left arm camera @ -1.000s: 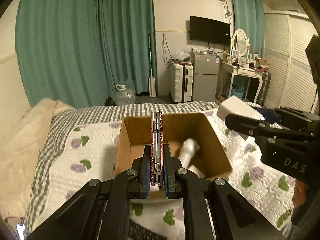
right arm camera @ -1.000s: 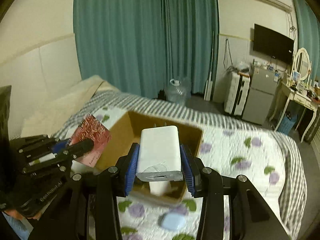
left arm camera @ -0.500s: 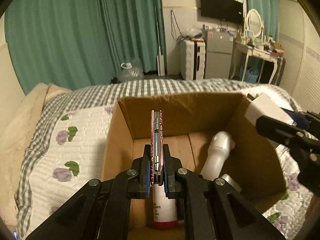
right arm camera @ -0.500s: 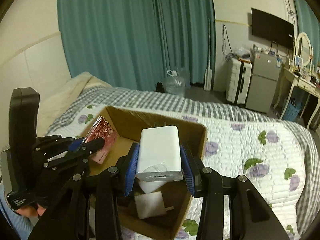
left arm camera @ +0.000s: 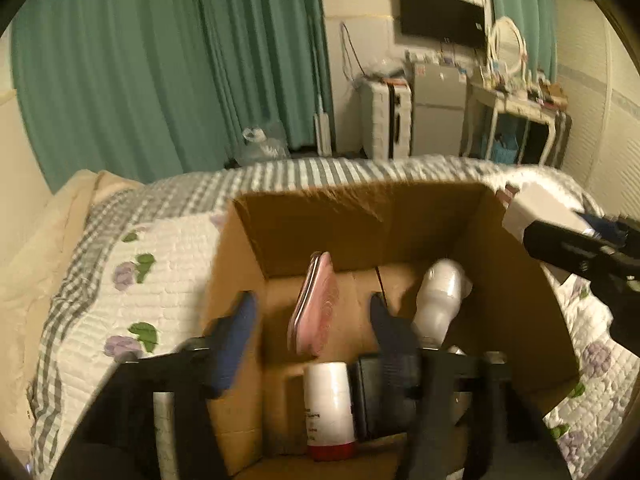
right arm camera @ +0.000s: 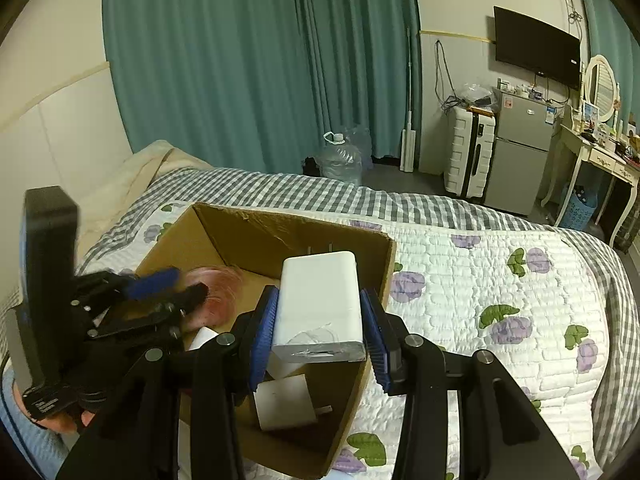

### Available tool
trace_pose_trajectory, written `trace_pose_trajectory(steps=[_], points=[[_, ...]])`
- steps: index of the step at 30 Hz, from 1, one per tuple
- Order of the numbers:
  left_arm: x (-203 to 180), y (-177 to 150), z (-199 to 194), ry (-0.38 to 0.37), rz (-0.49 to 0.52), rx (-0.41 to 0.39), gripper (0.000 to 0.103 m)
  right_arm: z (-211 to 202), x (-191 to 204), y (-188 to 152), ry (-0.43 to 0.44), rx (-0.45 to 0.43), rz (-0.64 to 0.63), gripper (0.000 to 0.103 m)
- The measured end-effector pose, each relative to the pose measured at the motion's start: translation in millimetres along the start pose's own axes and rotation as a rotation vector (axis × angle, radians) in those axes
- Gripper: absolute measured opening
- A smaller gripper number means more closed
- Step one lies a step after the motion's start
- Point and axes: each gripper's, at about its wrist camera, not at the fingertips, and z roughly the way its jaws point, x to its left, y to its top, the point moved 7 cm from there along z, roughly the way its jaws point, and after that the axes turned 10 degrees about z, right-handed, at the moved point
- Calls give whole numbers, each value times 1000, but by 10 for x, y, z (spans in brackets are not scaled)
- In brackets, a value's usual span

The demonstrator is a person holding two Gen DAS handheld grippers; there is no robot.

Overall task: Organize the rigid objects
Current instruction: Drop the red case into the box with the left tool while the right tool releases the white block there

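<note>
Over the cardboard box point(right arm camera: 256, 236), a white charger point(right arm camera: 320, 308) is clamped by the right gripper point(right arm camera: 320, 340) while the left gripper point(left arm camera: 312, 320), spread wide and empty, is held above the pink case point(left arm camera: 316, 304) at twelve o'clock, which could be struck on release.

It was a home bedroom: a quilted floral bed point(right arm camera: 500, 280) filled the foreground, teal curtains point(right arm camera: 248, 60) at 12 o'clock, dressing table point(right arm camera: 596, 156) at 2 o'clock.

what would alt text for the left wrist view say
The open left gripper hangs over a cardboard box on a bed, a pink case loose between its fingers. A white bottle lies inside.
</note>
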Motion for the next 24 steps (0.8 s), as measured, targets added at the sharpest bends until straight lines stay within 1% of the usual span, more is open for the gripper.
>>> trace_pose_trajectory(steps=[3,6,9,14,19,21,22,23,24], points=[[56,14,-126,-8,-12,-15,64,-32,-12,47,1,-7,14,41],[125,30,-242,19,-14,-32,64,-48,28,100,0,-21,17,41],[214,28,-345,37,-28,-56,64,21,116,142,4,-24,6,41],[392,-16,-343,48,-69,-66,64,365,263,102,1,16,-26,41],[455,-78,-300,59,-62,-52,64,663,360,-5,15,58,-43,41],[487,-94,-305,65,-73,-51,64,673,368,-15,4,58,-48,46],[503,-106,-312,63,-81,-52,64,638,376,-7,5,47,-54,62],[514,-115,-330,63,-90,-51,64,608,372,-2,2,41,-55,75],[516,-122,-363,64,-95,-51,64,531,354,15,-12,22,-52,75]])
